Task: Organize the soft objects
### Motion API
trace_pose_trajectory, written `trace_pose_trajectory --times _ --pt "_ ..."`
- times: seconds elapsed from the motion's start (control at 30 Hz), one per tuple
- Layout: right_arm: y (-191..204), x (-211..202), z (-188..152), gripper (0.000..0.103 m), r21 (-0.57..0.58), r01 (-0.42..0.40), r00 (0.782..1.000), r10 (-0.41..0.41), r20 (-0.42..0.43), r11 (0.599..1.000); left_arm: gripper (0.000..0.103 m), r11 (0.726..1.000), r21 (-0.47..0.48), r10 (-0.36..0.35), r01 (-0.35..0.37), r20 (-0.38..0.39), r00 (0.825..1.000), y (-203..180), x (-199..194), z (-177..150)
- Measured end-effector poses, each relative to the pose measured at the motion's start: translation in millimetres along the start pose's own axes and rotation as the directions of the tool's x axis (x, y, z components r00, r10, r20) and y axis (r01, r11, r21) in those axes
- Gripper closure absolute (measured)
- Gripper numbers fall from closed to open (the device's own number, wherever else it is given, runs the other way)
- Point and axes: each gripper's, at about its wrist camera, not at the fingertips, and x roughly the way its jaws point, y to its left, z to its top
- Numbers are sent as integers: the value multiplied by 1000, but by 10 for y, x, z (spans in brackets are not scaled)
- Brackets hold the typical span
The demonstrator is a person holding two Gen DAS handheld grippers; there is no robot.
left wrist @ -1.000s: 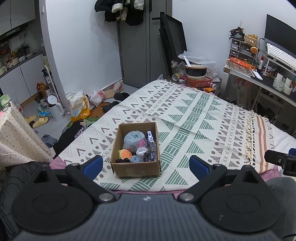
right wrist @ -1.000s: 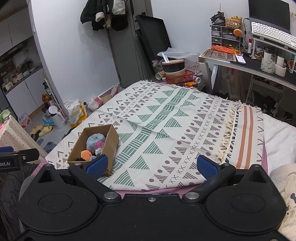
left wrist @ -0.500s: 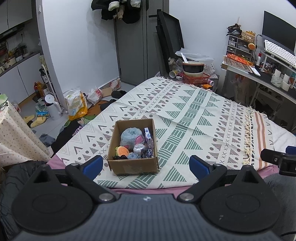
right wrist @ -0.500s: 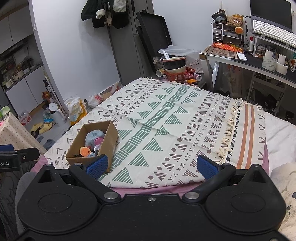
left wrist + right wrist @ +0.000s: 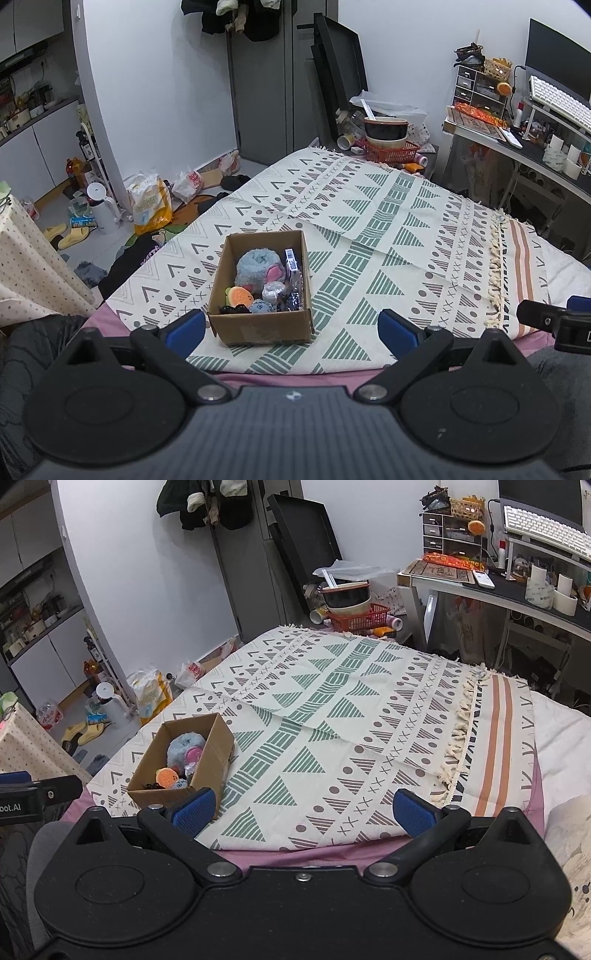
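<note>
A: Where's the box (image 5: pixel 262 291)?
B: On the blanket (image 5: pixel 388 236), twelve o'clock off the left gripper (image 5: pixel 291 328), long axis pointing away.
A: Right gripper (image 5: pixel 303 810)?
B: Farther; box at ten o'clock. Both gape, empty.

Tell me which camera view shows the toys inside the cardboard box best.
The left wrist view: the box sits centred and its toys show from above. In the right wrist view the box lies off to the left, seen at a slant, with its near corner behind a claw finger.
</note>
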Motion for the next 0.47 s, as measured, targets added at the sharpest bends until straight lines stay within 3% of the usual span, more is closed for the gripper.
trace_pose_trajectory --times 0.47 --pt "32 249 52 0 -2 -16 1000 16 -3 1000 4 1000 1 -25 25 -19 1000 52 264 16"
